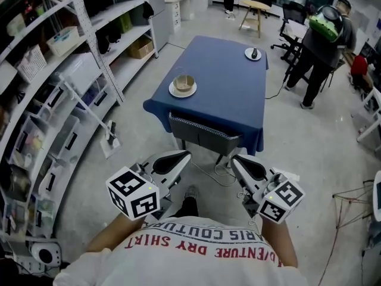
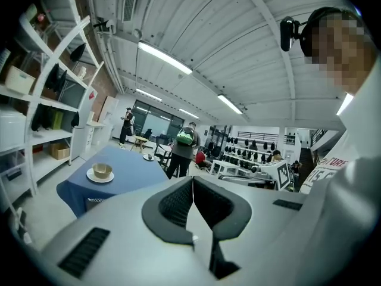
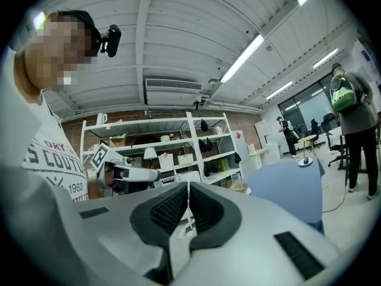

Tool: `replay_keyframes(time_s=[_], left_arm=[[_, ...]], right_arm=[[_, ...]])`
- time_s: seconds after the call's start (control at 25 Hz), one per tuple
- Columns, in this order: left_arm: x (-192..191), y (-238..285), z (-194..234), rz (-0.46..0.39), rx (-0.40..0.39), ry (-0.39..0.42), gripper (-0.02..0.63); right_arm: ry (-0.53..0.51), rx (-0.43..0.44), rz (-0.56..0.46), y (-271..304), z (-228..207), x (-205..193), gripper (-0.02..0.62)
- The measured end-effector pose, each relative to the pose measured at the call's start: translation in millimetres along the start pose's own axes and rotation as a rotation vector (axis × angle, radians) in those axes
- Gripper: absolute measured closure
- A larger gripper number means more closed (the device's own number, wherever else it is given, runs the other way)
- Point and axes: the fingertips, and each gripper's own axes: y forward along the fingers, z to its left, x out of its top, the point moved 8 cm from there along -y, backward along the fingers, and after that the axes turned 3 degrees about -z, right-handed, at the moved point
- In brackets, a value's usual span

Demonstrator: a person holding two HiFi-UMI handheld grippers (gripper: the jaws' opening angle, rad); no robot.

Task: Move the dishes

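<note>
We hold the left gripper point(image 1: 186, 155) and right gripper point(image 1: 234, 159) low, well short of the tabletop point(image 1: 232, 100). Both pairs of jaws are pressed together with nothing in them. A bowl point(image 1: 183, 83) sits on a plate point(image 1: 173, 91) near the tabletop's left edge. A small plate point(image 1: 253, 53) lies at the far corner. A chair point(image 1: 202, 134) stands in our way. Shelves point(image 1: 77, 70) line the left, and a person point(image 1: 324, 40) stands at the right. Floor point(image 1: 309, 136) runs along both sides.

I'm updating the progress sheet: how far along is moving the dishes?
Done: nothing visibly; the bowl on its plate and the small plate sit on the blue table. In hand: nothing; left gripper and right gripper hang short of the table, jaws together, empty. Left: reaching and moving both dishes.
</note>
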Motion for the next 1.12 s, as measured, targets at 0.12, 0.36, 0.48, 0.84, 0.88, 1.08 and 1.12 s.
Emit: replay_keyframes(time_s=[0.12,0.36,0.48,0.84,0.88,1.08,1.12], left_arm=[[8,19,42,0.016,0.008,-0.017,0.578],[31,57,131,0.029,0.026,-0.049,0.578],[41,73,173,0.027,0.039,-0.069,0.578],[62,102,262,0.017,0.066,-0.096,0.578],[63,103,271,0.016,0.071,-0.101,0.578],[60,109,308,0.017,0.094,-0.130,0.578],[59,111,314,0.018,0.098,-0.135,0.578]], right_arm=[[0.012,-0.005,0.005,36,-28,0,0.569],[0.031,-0.022,0.013,109,-88,8,0.568],[0.026,-0.047,0.016,142,-116,13,0.563],[0.050,-0.060,0.064,225,-178,5,0.351],[0.042,-0.058,0.069,233,-183,4,0.328],[0.060,-0.034,0.104,274,-205,-5,0.296],[0.053,-0.030,0.114,282,-208,-7,0.293]])
